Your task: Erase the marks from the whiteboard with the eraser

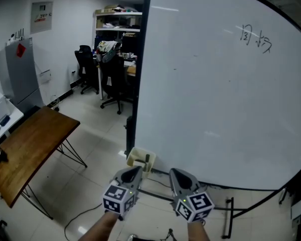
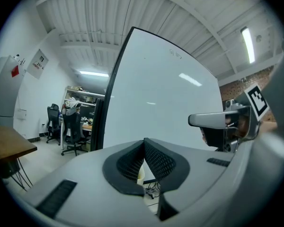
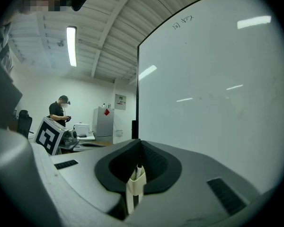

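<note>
**Gripper and Whiteboard Condition**

Left gripper (image 1: 135, 170) and right gripper (image 1: 174, 172) sit side by side at the bottom edge of the head view, each a grey moulded shell. On the left unit, the dark, mesh-textured pads (image 2: 157, 161) are pressed together with nothing between them. On the right unit, the dark pads (image 3: 156, 167) likewise meet along one line and pinch nothing.

The whiteboard (image 1: 215, 84) is a smooth, glossy white panel in a dark frame, standing upright. At its lower left corner, just ahead of the left gripper's tip, sits a cream box-shaped piece (image 1: 139, 158) with a dark slot. Each gripper view shows a sliver of it through the gap below the closed pads. Whether this piece is the eraser cannot be told.

The marks (image 1: 256, 38), a few thin dark strokes, lie near the whiteboard's upper right corner, well apart from both grippers.

A wooden tabletop (image 1: 30, 144) on thin black legs stands to the left on the pale tiled floor (image 1: 90, 134).
</note>
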Demonstrator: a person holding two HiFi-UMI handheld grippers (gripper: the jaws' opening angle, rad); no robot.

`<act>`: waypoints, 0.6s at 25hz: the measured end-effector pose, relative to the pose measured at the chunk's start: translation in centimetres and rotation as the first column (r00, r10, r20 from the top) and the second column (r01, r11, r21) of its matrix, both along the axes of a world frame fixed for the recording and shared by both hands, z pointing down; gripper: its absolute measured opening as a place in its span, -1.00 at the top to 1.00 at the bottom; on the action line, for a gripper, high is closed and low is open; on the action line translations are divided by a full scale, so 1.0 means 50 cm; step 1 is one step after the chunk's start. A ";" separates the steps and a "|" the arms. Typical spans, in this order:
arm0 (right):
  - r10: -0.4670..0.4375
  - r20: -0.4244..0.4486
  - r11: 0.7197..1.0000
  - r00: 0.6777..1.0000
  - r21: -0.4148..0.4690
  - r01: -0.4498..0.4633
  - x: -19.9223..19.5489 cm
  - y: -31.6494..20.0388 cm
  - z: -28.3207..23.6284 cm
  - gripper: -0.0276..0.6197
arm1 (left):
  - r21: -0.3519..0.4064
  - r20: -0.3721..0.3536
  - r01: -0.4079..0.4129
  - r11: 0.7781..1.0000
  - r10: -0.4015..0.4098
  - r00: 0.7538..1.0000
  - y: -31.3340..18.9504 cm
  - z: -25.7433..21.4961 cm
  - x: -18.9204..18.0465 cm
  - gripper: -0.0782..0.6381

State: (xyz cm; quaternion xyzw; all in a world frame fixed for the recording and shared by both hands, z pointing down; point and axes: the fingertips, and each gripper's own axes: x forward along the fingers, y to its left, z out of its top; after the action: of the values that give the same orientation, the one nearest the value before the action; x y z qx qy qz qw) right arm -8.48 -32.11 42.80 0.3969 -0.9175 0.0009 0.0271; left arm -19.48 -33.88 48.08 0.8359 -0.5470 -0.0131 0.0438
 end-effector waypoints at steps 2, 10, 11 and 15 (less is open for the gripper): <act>-0.006 0.011 1.000 1.000 -0.001 0.006 0.005 -0.009 0.003 0.94 | -0.007 0.012 0.010 1.000 -0.009 1.000 -0.006 0.007 0.000 0.76; -0.046 -0.002 0.998 0.999 -0.034 0.046 0.030 -0.029 0.025 0.94 | -0.045 0.049 0.082 0.996 -0.080 0.996 -0.029 0.043 0.013 0.76; -0.051 -0.004 0.998 0.999 -0.036 0.051 0.032 -0.031 0.026 0.94 | -0.051 0.053 0.089 0.995 -0.086 0.995 -0.032 0.049 0.015 0.76; -0.069 -0.009 0.997 0.998 -0.046 0.068 0.040 -0.035 0.034 0.95 | -0.064 0.060 0.118 0.991 -0.114 0.992 -0.039 0.066 0.015 0.76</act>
State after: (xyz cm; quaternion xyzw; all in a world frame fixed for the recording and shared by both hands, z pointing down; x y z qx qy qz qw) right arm -6.48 -33.87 44.49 0.3644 -0.9302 0.0189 0.0409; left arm -18.72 -35.83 51.39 0.8009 -0.5957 0.0262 0.0556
